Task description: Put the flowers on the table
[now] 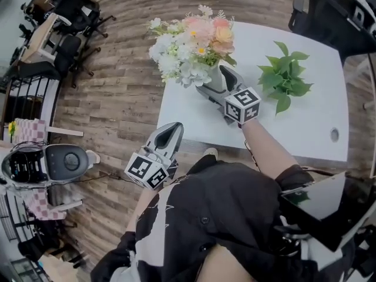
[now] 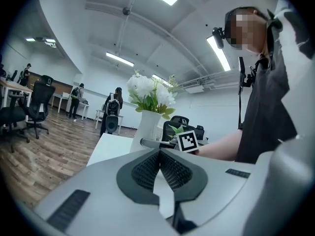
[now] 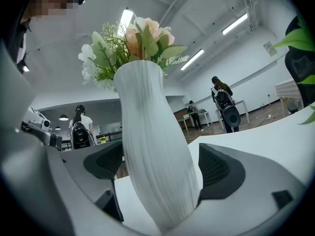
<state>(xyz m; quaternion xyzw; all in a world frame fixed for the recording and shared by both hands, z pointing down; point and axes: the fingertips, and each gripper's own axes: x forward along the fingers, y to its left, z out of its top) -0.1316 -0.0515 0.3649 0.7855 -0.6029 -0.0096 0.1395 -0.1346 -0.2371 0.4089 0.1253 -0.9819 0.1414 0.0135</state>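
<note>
The flowers (image 1: 191,43) are seen in the head view standing in a white vase (image 1: 215,75) at the near left corner of the table (image 1: 282,128), with the right hand-held gripper (image 1: 216,82) set around the vase's lower part. A green plant (image 1: 285,75) lies well apart on the same table. The left hand-held gripper (image 1: 171,131) is held off the table over the floor (image 1: 117,98). The placing step is judged to be in hand, nearly finished. The vase's foot is covered here by the gripper and the blooms, so contact with the table cannot be confirmed. In the left gripper view the jaws are pressed together with nothing between them. The bouquet and vase are seen upright beyond them, the vase's base being hidden behind the right gripper's marker cube (image 2: 187,141). In the right gripper view the ribbed vase fills the gap, and both pads (image 3: 219,168) are laid against its sides, so it is taken as clamped. Its bottom is cut off by the gripper's own body. The next move is judged to call for the foot being settled flat and clear of the table edge, after which the jaws can be parted and drawn straight back so that the vase is not tipped.
</note>
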